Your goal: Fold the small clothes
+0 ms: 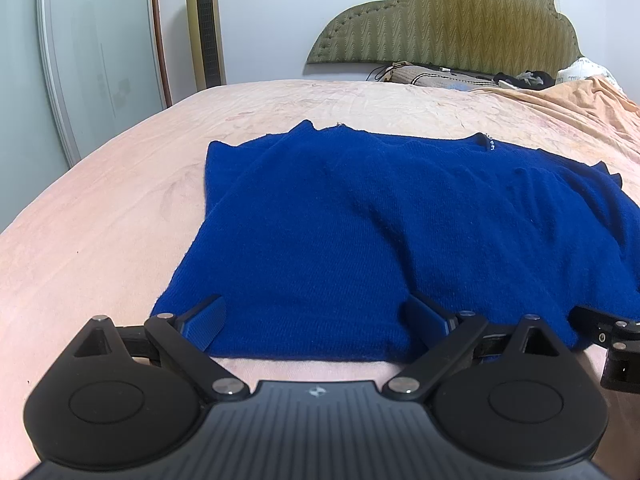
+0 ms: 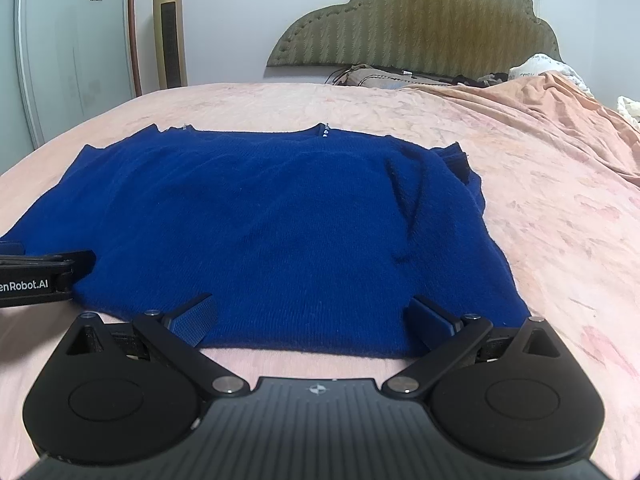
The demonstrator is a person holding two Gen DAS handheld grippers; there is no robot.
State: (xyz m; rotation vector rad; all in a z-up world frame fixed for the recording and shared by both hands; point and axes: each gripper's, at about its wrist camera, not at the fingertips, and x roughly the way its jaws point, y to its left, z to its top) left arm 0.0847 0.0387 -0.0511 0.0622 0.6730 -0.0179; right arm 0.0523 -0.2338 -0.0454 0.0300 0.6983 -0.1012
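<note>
Both wrist views sit low over the bed [image 1: 100, 200], near the blue sweater's [image 1: 340, 220] hem, facing the headboard [image 1: 440, 20]. Left view covers its left half, right view the right; they share sweater [image 2: 260, 220], headboard [image 2: 412, 24] and tower fan [image 2: 170, 32].

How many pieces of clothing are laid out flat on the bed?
1: a blue sweater spread flat on the pink bed, nearest the cameras. Dark items lie by the headboard; what they are is unclear.
</note>
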